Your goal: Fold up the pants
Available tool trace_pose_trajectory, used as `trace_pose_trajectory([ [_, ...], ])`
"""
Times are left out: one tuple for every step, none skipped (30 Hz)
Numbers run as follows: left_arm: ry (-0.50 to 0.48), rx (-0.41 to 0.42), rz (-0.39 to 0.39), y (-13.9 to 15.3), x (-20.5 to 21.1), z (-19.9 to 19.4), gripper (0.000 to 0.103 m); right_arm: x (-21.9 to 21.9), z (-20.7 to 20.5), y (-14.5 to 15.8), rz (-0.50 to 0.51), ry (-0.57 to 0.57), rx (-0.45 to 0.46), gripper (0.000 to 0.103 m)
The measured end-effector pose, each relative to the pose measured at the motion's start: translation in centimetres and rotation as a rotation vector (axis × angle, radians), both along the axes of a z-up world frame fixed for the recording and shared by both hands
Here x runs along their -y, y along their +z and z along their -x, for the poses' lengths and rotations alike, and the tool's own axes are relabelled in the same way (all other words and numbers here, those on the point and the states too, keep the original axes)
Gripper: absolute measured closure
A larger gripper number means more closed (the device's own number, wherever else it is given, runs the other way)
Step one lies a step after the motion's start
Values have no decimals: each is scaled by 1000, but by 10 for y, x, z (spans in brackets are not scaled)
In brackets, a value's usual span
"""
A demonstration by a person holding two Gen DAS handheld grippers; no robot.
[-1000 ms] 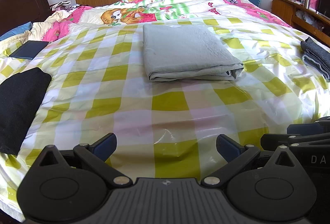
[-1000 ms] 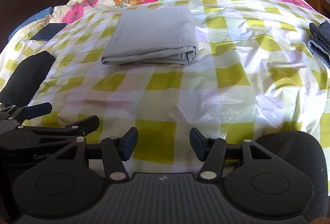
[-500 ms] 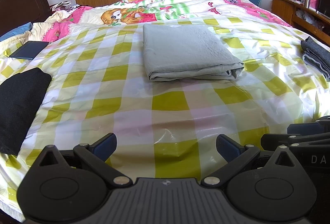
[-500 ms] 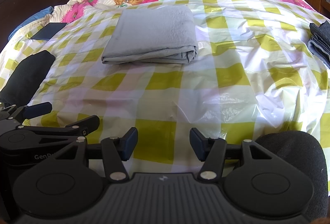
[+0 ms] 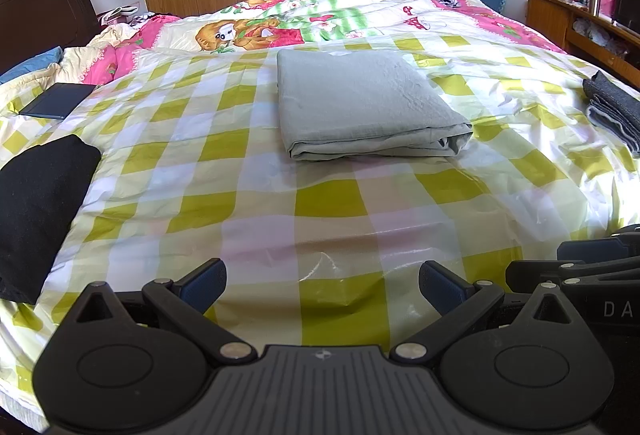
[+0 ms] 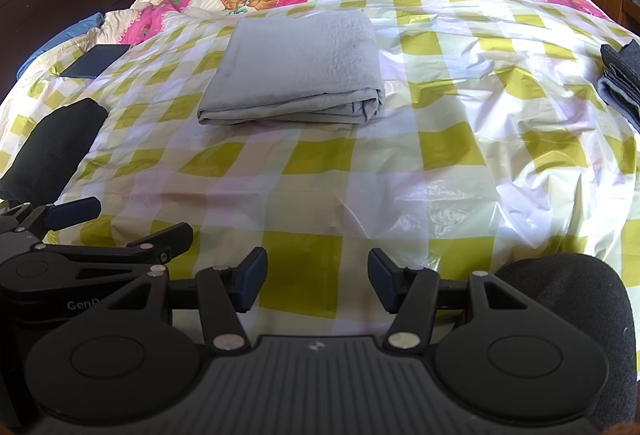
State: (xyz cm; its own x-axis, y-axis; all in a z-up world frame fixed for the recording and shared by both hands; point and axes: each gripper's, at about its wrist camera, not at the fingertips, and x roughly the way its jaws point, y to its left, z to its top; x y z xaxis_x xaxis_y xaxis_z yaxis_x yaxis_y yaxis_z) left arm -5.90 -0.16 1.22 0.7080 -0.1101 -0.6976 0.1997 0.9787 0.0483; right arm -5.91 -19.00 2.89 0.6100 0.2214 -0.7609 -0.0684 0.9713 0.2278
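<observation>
Grey pants (image 5: 360,107) (image 6: 296,71) lie folded into a flat rectangle in the middle of the bed, on a yellow-and-white checked plastic sheet (image 5: 320,203) (image 6: 440,155). My left gripper (image 5: 322,285) hovers over the near edge of the sheet, well short of the pants, open with nothing between its blue pads. Beside it, my right gripper (image 6: 314,283) is also open and empty, its jaws about half apart. Each gripper shows at the edge of the other's view.
A black folded garment (image 5: 36,211) (image 6: 52,143) lies at the left edge of the bed. Dark grey folded clothes (image 5: 616,111) (image 6: 624,79) sit at the right edge. A dark flat tablet (image 5: 56,106) rests near the headboard. A cartoon quilt (image 5: 280,23) covers the far half.
</observation>
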Motion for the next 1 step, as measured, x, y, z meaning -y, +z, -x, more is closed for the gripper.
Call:
trace_pose_trajectory([
  [0,2,-2,0,0,0,0,0,0,0,0,0,-1,46],
])
